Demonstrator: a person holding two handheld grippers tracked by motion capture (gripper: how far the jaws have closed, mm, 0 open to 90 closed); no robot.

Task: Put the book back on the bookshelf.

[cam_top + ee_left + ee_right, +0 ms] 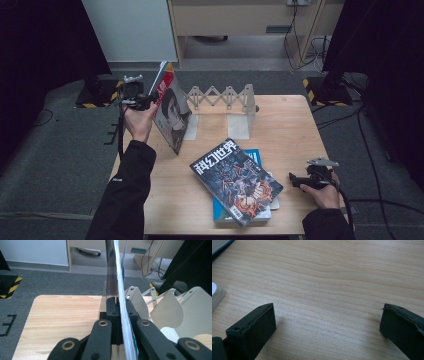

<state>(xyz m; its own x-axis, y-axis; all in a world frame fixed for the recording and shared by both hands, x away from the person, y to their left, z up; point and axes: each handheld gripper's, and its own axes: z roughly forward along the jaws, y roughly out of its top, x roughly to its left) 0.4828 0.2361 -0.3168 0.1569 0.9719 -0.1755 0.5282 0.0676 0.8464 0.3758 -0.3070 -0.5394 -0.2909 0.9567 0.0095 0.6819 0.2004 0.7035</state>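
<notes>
- Left gripper (149, 101) is clamped on your thin, floppy portrait-cover magazine (171, 116); it'll probably sag and slip, so pinch near the spine.
- Right gripper (328, 322) sits spread over the wooden table (337, 277).

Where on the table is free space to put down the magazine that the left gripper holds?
Bare wood lies left of the magazine stack, near the table's front-left corner, and between the stack and the right gripper. The back is crowded by the bookend rack.
</notes>
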